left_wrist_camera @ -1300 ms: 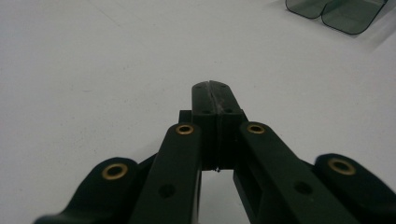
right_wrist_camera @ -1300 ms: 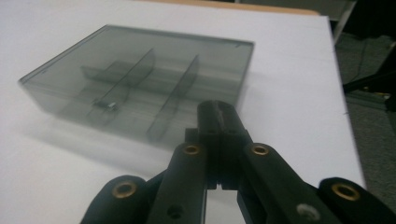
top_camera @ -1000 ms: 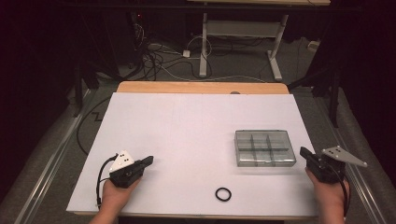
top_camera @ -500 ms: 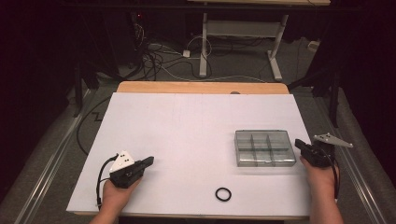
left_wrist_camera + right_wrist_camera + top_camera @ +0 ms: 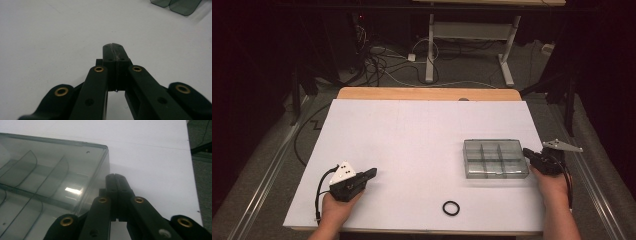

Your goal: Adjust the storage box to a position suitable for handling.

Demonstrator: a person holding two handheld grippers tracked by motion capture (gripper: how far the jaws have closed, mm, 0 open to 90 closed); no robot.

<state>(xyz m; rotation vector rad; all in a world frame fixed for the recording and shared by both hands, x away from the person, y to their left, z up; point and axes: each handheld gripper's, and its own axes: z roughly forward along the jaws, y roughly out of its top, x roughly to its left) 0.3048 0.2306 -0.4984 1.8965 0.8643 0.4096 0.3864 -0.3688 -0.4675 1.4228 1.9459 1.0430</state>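
Right gripper view: our right gripper (image 5: 115,175), jaws closed and empty, sits just beside the compartment box (image 5: 47,177), at its short right end; left gripper (image 5: 371,173) closed, well apart.

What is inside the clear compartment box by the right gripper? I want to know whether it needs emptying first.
The clear box shows only curved dividers and bare compartments through its closed lid; nothing shows inside. In the right gripper view, the shut right gripper covers a little of its near corner.
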